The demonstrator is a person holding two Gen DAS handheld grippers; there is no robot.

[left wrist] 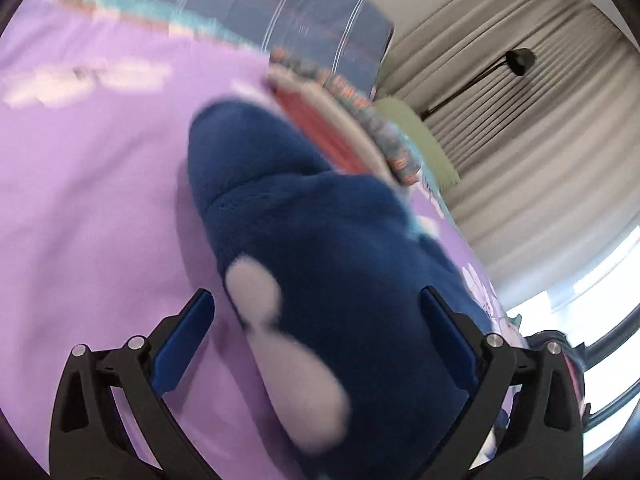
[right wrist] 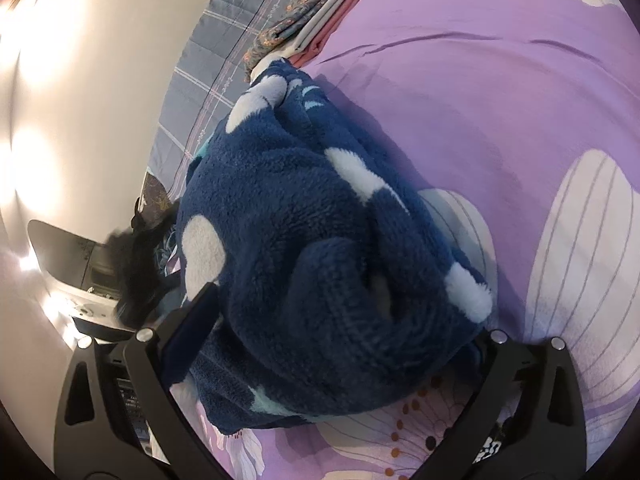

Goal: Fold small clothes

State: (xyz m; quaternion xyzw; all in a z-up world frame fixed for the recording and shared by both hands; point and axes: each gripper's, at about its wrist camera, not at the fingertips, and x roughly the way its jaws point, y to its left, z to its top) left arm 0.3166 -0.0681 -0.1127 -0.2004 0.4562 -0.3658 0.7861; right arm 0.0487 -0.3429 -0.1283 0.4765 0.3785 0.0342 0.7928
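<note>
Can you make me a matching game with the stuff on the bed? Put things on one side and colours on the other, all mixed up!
Things:
1. fleece garment
2. bedsheet
3. folded pile of clothes
4. curtain

Colours:
A. purple with big white flowers
B. beige with pleats
C. dark blue with white spots
D. grey floral print on top, white and pink layers below

Right pairs: 1-C, 2-A, 3-D, 4-B
</note>
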